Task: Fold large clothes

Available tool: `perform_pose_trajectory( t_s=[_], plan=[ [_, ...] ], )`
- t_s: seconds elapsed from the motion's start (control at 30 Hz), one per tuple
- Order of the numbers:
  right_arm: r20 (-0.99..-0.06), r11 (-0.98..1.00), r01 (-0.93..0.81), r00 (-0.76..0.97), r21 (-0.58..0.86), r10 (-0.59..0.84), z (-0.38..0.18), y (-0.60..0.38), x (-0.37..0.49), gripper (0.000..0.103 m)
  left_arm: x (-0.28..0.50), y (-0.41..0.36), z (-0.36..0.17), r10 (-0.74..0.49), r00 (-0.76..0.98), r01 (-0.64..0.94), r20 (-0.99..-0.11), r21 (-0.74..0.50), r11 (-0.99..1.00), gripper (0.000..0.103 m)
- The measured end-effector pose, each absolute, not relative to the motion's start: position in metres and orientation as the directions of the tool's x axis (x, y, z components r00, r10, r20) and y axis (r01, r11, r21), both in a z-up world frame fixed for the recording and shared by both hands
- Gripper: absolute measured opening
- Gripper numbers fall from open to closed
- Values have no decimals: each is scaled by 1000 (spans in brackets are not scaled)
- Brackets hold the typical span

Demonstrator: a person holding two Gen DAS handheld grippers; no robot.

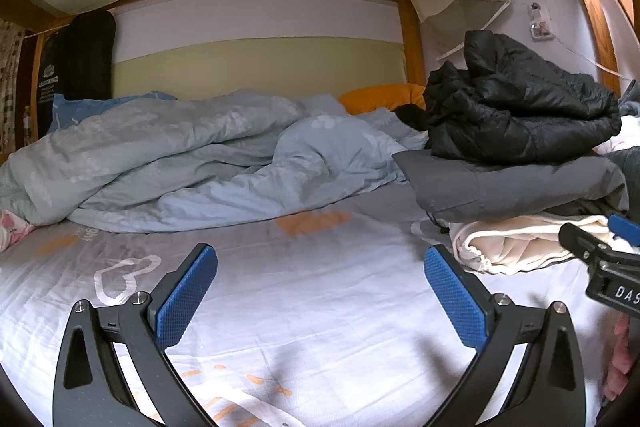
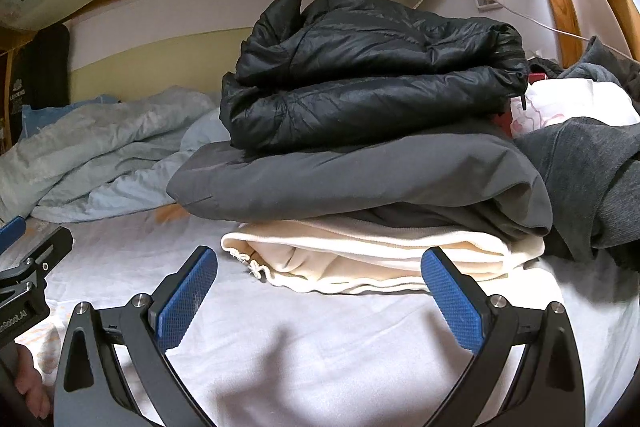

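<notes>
Both tongs are spread wide and hold nothing. The left tongs (image 1: pixel 320 291) hover over bare sheet (image 1: pixel 312 307); the right tongs (image 2: pixel 320 291) face a stack of folded clothes, with the left unit showing at 9 o'clock in the right view.

The stack sits on the bed at about 3 o'clock in the left view and fills 12 to 2 o'clock in the right view. From the bottom: a cream garment (image 2: pixel 380 259) touching the sheet, a grey jacket (image 2: pixel 360 179) on it, and a black puffer (image 2: pixel 372 83) on top. A darker grey garment (image 2: pixel 592 179) lies loose just beside the stack at 3 o'clock, apparently not yet folded. A blue duvet (image 1: pixel 180 155) is bunched along the far side.

As I judge it, the step in hand is fetching the next piece, likely that loose grey one. To do it well, keep the right tongs clear of the stack, since the puffer looks slippery and could slide off. Take the garment by an edge or shoulder, not a bunched middle, and spread it on the bare sheet near the left tongs before folding.

The stack's long axis runs left to right across the right view. The cream garment's drawstring end points toward 9 o'clock. Which way the loose garment points I cannot tell.
</notes>
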State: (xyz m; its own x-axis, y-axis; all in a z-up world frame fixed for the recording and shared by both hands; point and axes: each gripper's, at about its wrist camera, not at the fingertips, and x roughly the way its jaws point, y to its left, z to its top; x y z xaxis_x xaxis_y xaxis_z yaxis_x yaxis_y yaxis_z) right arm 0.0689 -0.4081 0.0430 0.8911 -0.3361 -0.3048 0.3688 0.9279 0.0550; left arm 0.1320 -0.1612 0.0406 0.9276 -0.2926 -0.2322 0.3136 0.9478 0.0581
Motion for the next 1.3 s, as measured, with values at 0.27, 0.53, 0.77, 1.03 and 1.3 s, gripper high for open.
perform_pose_trajectory(
  t_s=[0.27,0.53,0.77,1.03,1.3],
  plan=[
    [-295,928,369,893,44,-341,43,-407,67,103,136,-160,42,-286,930,307,-232,58,950,103],
    [-297,935,352,898,44,-324,43,-407,68,103,131,-163,42,-287,936,307,-204,73,949,103],
    [-292,935,352,898,33,-328,43,-406,71,103,128,-162,44,-276,941,293,-197,63,954,103],
    [-287,935,351,901,44,-325,43,-408,68,103,127,-164,45,-264,947,279,-181,65,958,103],
    [-288,935,353,900,36,-329,44,-406,67,103,128,-164,45,-259,948,274,-184,62,960,103]
  ],
)
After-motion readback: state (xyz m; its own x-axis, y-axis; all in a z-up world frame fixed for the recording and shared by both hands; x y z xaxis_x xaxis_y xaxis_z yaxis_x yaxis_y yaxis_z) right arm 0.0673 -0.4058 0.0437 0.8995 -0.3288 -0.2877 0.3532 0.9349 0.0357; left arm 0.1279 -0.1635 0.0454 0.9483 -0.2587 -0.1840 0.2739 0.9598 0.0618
